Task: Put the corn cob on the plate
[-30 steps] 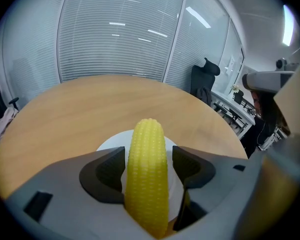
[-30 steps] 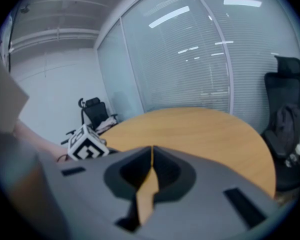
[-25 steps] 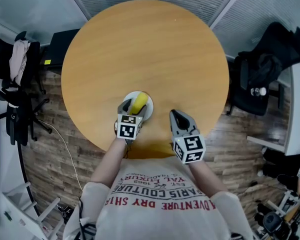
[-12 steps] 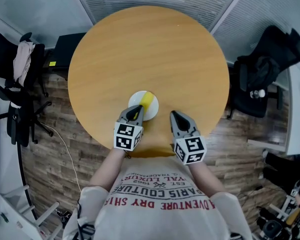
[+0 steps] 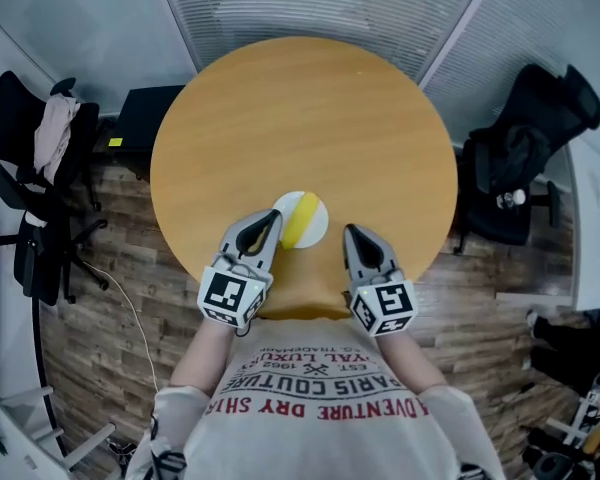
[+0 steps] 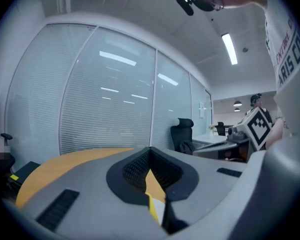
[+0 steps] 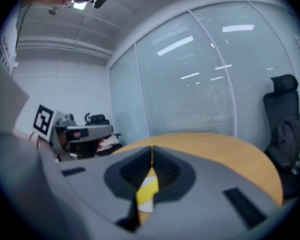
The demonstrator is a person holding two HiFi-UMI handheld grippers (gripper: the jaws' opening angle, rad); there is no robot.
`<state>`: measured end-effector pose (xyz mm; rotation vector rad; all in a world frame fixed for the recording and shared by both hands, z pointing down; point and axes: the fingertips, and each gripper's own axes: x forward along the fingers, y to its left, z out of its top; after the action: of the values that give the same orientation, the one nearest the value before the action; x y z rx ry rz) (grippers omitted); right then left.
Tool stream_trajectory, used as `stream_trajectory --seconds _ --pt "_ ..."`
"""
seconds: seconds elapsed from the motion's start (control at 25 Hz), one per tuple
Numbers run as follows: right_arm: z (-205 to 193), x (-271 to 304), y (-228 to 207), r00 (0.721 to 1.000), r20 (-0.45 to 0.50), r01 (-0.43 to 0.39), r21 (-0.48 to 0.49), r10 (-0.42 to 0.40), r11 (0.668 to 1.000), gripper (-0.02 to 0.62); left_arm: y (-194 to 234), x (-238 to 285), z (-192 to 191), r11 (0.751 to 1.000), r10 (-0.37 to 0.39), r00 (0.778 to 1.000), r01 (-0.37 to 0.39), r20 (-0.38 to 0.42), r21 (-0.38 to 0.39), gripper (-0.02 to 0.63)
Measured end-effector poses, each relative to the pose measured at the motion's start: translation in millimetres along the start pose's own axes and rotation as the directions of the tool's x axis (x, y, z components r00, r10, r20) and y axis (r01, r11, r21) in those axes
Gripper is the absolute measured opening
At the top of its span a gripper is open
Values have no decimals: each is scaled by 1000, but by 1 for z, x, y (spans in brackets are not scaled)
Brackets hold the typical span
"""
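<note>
Evidently the placing step was done: corn cob [image 5: 300, 223] lay on plate [image 5: 284, 206], which sat on round wooden table [image 5: 300, 118] toward its near edge, approx. mid-way left to right. Left gripper [image 5: 271, 216] hung just near-left of plate, jaws closed tight w/ nothing between them. Its own view confirmed pads meeting, w/ only a sliver of yellow and white seen through the gap below the tips. Right gripper [image 5: 351, 231] stood right of plate and a little nearer, likewise closed and empty per its own view. Head view showed left tips overlapping plate's near-left rim, so contact there could not be ruled out; right tool stood clear. Judgement: only clearing off was left. To do it well, recommend both tools go up and back toward the near side, tips held above rim height, no sideways sweep across plate. Plate sat close to table edge, so a knock could shift it or tip the load. Left tool warranted most care, being nearest the rim. Re the cob: bright yellow, short and stubby, lying at a slant across plate, near end leftward, far end rightward. It covered much of plate, w/ white showing at far-left side. Kernel detail too small to tell; no husk seen. Being rounded, it would prob. roll if plate were jolted.
</note>
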<state>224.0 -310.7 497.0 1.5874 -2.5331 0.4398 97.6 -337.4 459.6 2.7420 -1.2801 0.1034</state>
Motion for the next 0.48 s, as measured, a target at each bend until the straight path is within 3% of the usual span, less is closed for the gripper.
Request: stream_trajectory --seconds 0.24,0.48 --pt "8 -2 13 1000 28 5 -36 -4 999 29 15 -25 25 999 16 996 -13 86 -29 32" --pt "15 -1 22 999 39 10 -57 -8 998 29 23 -35 19 999 24 996 -22 88 -23 32"
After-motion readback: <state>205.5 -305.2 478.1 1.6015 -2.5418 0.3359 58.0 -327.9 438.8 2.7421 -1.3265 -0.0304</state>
